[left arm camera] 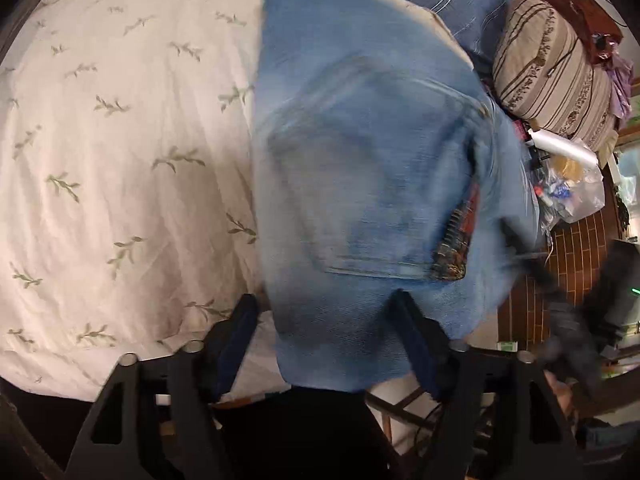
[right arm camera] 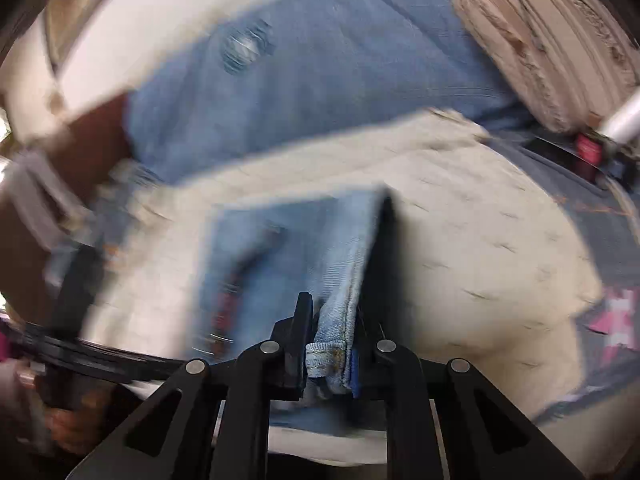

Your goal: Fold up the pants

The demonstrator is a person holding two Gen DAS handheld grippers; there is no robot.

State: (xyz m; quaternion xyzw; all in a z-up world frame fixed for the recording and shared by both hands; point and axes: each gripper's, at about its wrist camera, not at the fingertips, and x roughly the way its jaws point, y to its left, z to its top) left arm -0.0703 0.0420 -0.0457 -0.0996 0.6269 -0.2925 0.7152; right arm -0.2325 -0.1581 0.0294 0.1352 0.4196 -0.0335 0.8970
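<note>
A: Lying across the bed point(left arm camera: 120, 128), the jeans point(left arm camera: 360, 168) are seen from the left wrist as a broad panel of light blue denim, faded paler toward the near edge.

B: What is shown on that panel?

A: A back pocket point(left arm camera: 372, 184) with stitched seams is seen, and a strip of dark patterned lining point(left arm camera: 456, 240) is exposed beside it. The picture is smeared by blur, so finer stitching cannot be told.

B: How is the left tool point(left arm camera: 324, 312) set?

A: Its jaws are spread wide, with the near edge of the denim lying between them; no pad is seen pressing on the cloth.

B: And the right tool point(right arm camera: 340, 320)?

A: It is drawn narrow, and a folded hem point(right arm camera: 326, 356) of the jeans is pinched between its pads. The hem is thick, doubled and frayed pale at its end.

B: Where is the rest of the denim in that view?

A: A leg is stretched across the cream leaf-print sheet point(right arm camera: 480, 272) farther off, with a worn, ripped patch point(right arm camera: 244, 50) on it. A striped pillow point(left arm camera: 556, 68) is seen just beyond the jeans.
</note>
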